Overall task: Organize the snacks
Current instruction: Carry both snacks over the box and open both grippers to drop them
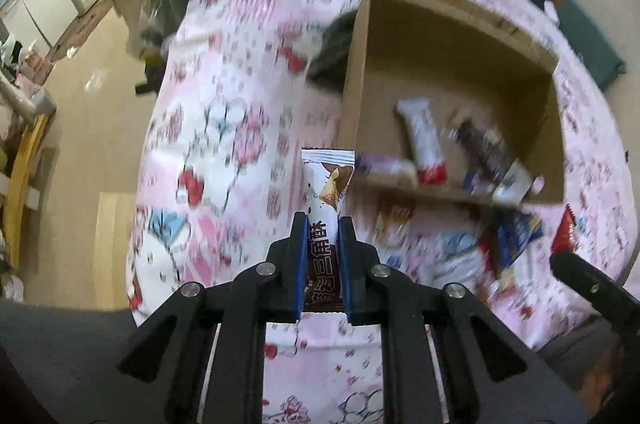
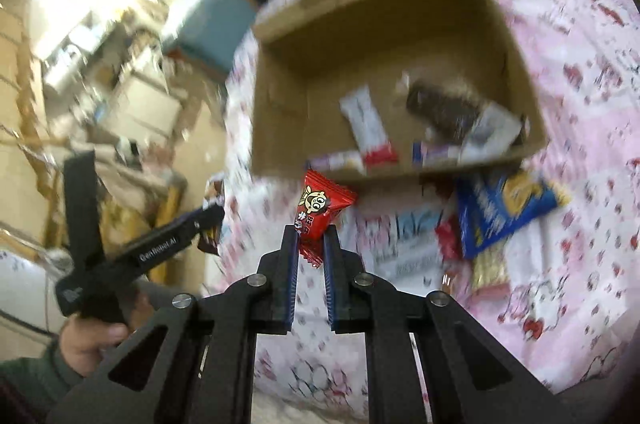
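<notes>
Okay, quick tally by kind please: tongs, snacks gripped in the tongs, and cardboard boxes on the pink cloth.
Tongs: 2, left tongs and right tongs
Gripped snacks: 2, white-and-brown bar and red packet
Cardboard box: 1
Total: 5
The loose snacks are too blurred to count.

Ahead of my jaws a cardboard box (image 2: 516,63) sits on the table (image 1: 224,127) — several snack bars (image 2: 370,127) lie inside it. More packets (image 2: 504,212) lie on the table just before its near wall, to my right.
</notes>
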Motion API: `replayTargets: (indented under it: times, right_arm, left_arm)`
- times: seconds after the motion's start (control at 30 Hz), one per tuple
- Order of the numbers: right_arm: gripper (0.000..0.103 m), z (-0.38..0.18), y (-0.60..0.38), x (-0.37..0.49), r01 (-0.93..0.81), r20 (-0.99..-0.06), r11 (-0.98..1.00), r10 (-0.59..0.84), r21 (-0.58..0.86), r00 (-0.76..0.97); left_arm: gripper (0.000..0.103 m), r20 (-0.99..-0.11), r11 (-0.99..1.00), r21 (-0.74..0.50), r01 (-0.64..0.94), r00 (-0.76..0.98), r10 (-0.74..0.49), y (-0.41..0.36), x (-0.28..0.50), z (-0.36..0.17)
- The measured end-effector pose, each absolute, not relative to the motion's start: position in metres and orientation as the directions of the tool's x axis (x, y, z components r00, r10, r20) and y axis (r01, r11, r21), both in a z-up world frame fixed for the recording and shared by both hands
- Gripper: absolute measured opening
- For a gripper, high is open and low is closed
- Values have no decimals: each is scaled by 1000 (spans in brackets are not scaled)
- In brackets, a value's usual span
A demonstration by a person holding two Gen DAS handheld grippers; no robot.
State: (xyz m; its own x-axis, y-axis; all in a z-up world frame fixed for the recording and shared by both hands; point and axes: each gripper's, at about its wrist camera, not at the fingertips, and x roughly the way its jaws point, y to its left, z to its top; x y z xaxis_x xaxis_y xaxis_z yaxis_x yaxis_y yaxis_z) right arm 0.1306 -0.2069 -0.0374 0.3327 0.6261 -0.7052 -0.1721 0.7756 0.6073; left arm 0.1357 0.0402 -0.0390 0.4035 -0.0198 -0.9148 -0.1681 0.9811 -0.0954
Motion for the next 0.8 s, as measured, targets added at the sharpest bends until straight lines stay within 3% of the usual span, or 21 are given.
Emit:
replayTargets:
  times: [0.2, 0.43, 0.67, 0.8]
  right_arm:
    - [12, -3, -235, 161, -177, -629, 762, 622, 622, 466]
    - [12, 10, -254, 196, -160, -609, 770, 596, 617, 523]
    - [12, -22, -263, 219, -99, -616, 760, 589, 643, 523]
    - [13, -45, -262, 226, -71, -635, 751, 601, 657, 485]
  left_arm:
    - [12, -875, 989, -85, -123, 484, -15, 32, 174, -4]
    - [12, -849, 995, -74, -73, 528, -24, 13, 209, 12]
    - [12, -805, 994, -91, -58, 593, -39, 0, 228, 5]
    - [12, -821, 997, -62, -49, 570, -23, -4, 237, -14]
